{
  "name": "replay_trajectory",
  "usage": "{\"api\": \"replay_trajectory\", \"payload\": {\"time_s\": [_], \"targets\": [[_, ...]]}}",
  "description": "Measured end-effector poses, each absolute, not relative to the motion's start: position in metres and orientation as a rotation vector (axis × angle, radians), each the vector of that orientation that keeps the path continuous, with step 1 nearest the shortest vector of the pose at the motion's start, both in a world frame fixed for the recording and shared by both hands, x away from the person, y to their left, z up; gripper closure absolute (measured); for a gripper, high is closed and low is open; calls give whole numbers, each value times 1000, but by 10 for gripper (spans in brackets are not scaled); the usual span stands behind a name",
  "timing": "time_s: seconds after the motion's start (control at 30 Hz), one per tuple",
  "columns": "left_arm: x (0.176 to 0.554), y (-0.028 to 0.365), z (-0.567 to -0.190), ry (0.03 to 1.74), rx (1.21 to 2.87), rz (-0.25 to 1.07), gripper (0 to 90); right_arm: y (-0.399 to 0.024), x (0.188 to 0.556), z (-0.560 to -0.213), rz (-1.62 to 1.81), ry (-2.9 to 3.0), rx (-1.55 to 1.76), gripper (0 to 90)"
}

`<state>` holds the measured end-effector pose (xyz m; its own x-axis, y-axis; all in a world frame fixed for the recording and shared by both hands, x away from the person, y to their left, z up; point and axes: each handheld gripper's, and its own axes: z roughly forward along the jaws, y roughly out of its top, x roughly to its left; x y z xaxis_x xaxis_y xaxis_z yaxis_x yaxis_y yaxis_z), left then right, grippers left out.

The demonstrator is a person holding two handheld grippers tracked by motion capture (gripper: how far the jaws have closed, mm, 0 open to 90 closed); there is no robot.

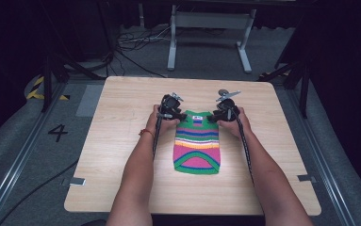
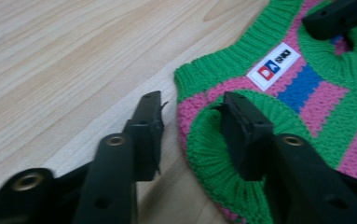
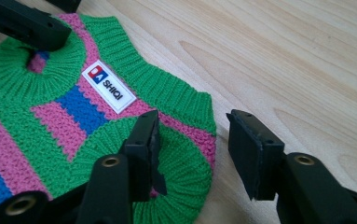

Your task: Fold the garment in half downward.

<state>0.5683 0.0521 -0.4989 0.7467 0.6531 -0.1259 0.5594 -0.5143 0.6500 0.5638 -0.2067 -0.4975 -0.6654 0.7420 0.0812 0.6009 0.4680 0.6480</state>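
Striped knitted sweater (image 1: 196, 146) lies flat near the middle of the wooden table (image 1: 121, 99), collar at the far end, with bare wood to its left, right and beyond. At its left shoulder the left gripper (image 2: 192, 123) stands unclenched, one jaw on bare wood, the other over the green armhole rib. At its right shoulder the right gripper (image 3: 192, 140) is likewise unclenched, straddling the sweater's edge beside the white label (image 3: 108, 86), gripping nothing.

Left gripper (image 1: 172, 112) jaws parted, low; right gripper (image 1: 225, 112) likewise, forearms extended.
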Motion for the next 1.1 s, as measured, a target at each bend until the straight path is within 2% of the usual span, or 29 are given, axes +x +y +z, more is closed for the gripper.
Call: {"api": "replay_trajectory", "payload": {"time_s": [0.17,0.37,1.1], "targets": [[565,51,-499,888,2245,156,789,-205,563,-497,989,2525,1158,711],[560,46,-493,861,2284,201,837,-203,561,-493,975,2528,1137,820],[523,58,-458,717,2232,327,829,-212,528,-456,1145,2495,952,820]]}}
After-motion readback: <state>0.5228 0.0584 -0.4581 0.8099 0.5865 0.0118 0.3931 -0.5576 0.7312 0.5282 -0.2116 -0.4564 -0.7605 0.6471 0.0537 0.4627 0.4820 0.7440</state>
